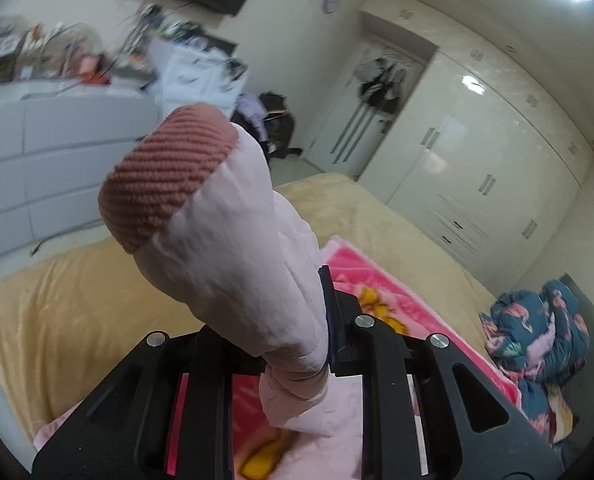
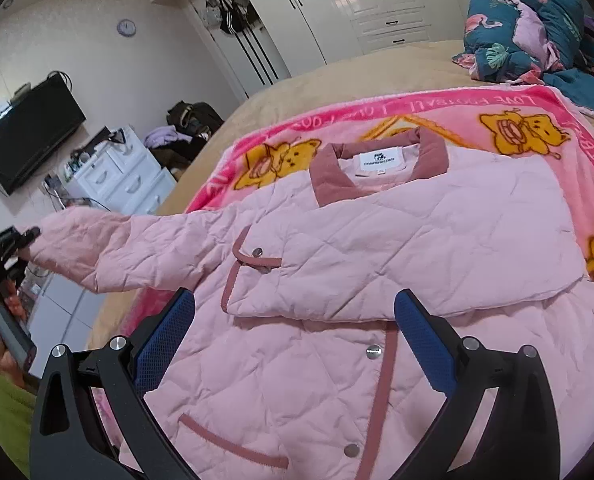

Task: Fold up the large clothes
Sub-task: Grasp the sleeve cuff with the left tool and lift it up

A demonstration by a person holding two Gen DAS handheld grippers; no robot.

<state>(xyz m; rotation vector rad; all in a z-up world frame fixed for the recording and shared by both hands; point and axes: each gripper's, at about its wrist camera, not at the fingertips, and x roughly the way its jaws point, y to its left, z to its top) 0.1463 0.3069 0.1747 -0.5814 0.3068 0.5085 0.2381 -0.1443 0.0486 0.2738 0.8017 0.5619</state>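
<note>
Right wrist view: jacket (image 2: 377,264) lies flat on the blanket (image 2: 537,104), sleeve (image 2: 109,252) stretched out leftward, clamped in the left hand-held gripper (image 2: 25,240). Right hand-held gripper (image 2: 293,340) hovers wide open, empty, above the chest.

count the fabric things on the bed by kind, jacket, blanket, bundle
pink quilted jacket: 1
pink bear-print blanket: 1
dark floral bundle: 1
total: 3
</note>
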